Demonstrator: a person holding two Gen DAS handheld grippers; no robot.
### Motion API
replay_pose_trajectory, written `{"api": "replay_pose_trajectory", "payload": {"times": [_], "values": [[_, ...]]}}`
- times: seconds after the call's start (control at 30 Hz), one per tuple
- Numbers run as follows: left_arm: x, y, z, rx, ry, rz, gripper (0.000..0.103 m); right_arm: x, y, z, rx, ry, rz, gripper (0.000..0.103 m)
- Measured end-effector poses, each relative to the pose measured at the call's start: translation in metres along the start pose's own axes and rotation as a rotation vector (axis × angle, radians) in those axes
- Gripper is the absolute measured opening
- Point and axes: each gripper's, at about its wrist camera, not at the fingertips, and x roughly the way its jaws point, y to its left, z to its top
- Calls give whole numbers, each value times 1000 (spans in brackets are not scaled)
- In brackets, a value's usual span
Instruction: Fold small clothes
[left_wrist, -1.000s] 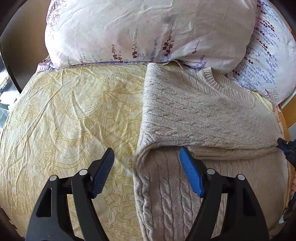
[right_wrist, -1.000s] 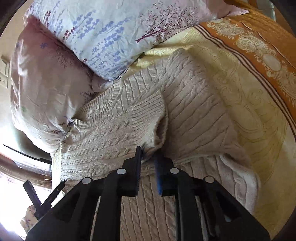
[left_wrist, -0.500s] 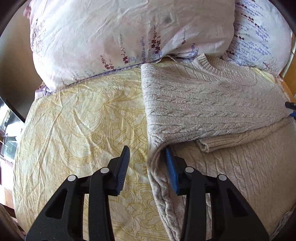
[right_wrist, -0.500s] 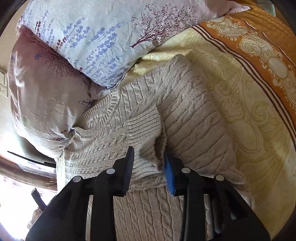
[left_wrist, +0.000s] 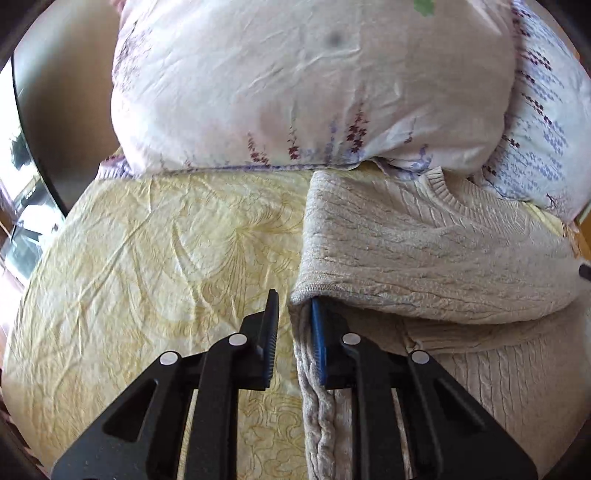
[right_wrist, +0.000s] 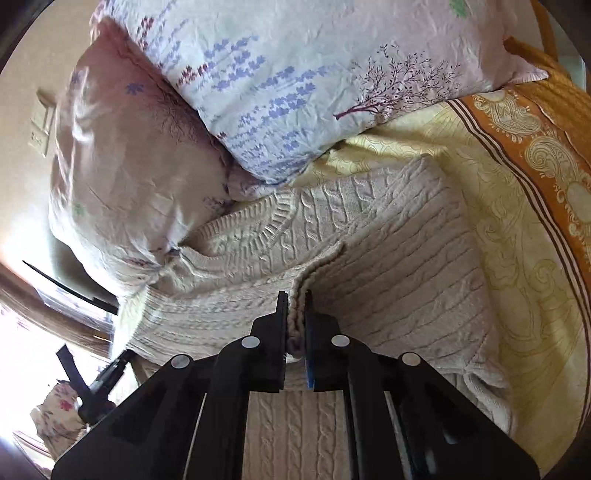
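A bed takes the whole scene, covered with a pale yellow bedspread (left_wrist: 155, 258) that has an orange patterned border (right_wrist: 535, 155) on its right side. At the far end lie two floral pillows, a pinkish pillow (left_wrist: 295, 85) on the left and a pale blue pillow (right_wrist: 295, 74) on the right, touching each other.

The cream cable-knit sweater (left_wrist: 424, 251) lies flat on the bedspread, right of the middle, its neck at the pillows. A sleeve (right_wrist: 229, 306) is folded across the body.

The left gripper (left_wrist: 293, 321) is at the left edge of the sweater. Its jaws are closing with the fold between them; the left pad does not press the knit. The right gripper (right_wrist: 295, 317) is closed on the cuff of the folded sleeve.
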Motion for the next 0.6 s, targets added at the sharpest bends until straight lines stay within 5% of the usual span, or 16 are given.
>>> {"api": "replay_pose_trajectory", "payload": {"times": [0.27,0.37,0.4,0.43,0.47,0.5,0.6], "values": [[5,22,-17,-241,37,-62,20,12,-2,-14,-15,6,-113,7],[5,23,-15,-247,37,-84,24,17,26,-23,-215,-17,-271,8],[4,20,-14,-216,41,-85,26,16,37,-27,-301,-26,-367,17],[1,19,-14,-195,49,-80,37,12,45,-32,-366,-46,-460,30],[-3,20,-13,-186,55,-64,56,4,45,-34,-383,-70,-495,33],[-9,24,-15,-192,54,-53,64,-8,39,-35,-360,-90,-494,34],[-26,44,-25,-251,60,-121,72,-51,-2,-33,-169,-125,-413,48]]}}
